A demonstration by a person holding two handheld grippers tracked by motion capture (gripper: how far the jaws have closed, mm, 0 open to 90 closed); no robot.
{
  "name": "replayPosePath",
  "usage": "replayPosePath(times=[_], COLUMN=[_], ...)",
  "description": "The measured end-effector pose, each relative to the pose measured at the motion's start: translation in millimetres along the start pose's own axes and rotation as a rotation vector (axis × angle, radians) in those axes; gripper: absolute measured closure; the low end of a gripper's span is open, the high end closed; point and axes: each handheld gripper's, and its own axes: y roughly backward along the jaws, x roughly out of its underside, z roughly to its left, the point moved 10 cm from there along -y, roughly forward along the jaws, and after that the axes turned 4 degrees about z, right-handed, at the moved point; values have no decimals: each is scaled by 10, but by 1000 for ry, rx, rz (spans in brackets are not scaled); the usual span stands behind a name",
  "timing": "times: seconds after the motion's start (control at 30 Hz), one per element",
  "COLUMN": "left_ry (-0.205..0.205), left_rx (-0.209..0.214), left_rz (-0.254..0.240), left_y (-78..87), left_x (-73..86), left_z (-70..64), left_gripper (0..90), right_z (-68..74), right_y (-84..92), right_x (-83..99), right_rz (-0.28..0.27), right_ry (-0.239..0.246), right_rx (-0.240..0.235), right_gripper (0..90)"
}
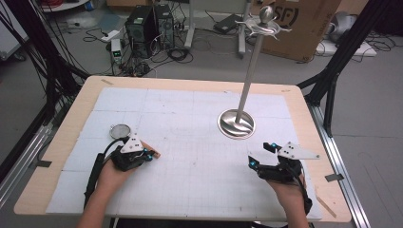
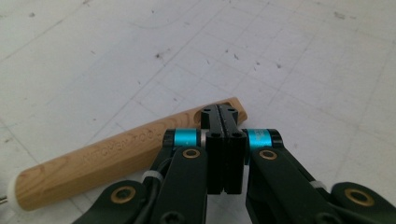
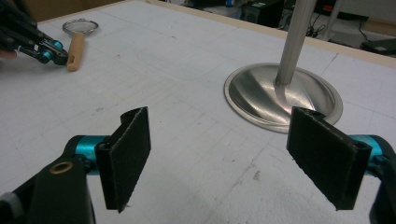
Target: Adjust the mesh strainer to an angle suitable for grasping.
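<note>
Nearest me, my left tongs (image 2: pixel 224 122) are pressed closed with nothing between them, tips just over the end of the light wooden handle (image 2: pixel 112 156) of the small round wire strainer (image 1: pixel 120 130) lying on the white gridded table (image 1: pixel 190 156). Farther right, my right tongs (image 3: pixel 229 161) stand wide open and empty near the polished steel stand base (image 3: pixel 285 95).

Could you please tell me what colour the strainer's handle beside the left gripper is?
The handle is light, natural wood with visible grain; the left gripper view shows it best.
</note>
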Motion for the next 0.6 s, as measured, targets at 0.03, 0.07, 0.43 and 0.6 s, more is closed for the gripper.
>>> replayPosePath(times=[0.03, 0.07, 0.43, 0.6], left_ry=[2, 11, 64, 133], left_rx=[-2, -6, -117, -152], left_rz=[-16, -35, -53, -48], left_y=[34, 70, 274, 255], left_x=[-24, -51, -206, -161], left_z=[13, 32, 479, 690], left_gripper=[896, 896, 896, 896], right_z=[-3, 2, 20, 16], right_y=[-2, -5, -21, -23], right_x=[1, -1, 2, 9], right_rz=[0, -1, 4, 5], right_ry=[4, 1, 3, -1], right_rx=[1, -1, -7, -6], right_gripper=[208, 208, 208, 208])
